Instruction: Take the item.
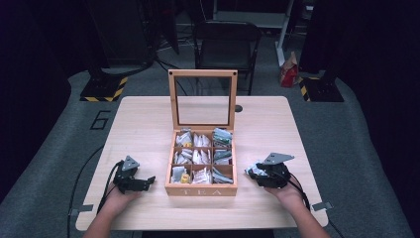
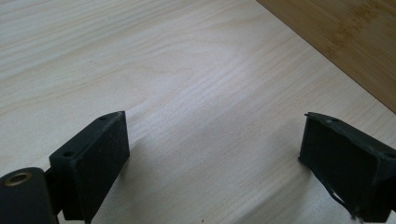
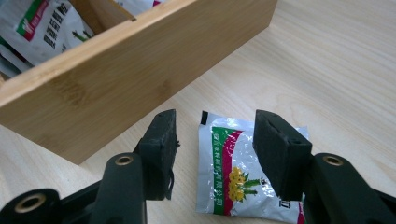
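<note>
High view: my right claw (image 1: 252, 171) rests on the table (image 1: 148, 119), right of the tea box (image 1: 200, 188); my left claw (image 1: 146, 182) rests on the left side. Box lid stands open, sachets in its compartments.

Right gripper view: a sachet (image 3: 233, 172) lies flat on the table just beside the box wall (image 3: 116, 88), between my jaws. The jaws stand apart, pads clear of it; nothing gripped.

Left gripper view: left jaws wide apart over bare wood, nothing between them. Box side (image 2: 345, 37) shows at the upper right.
</note>
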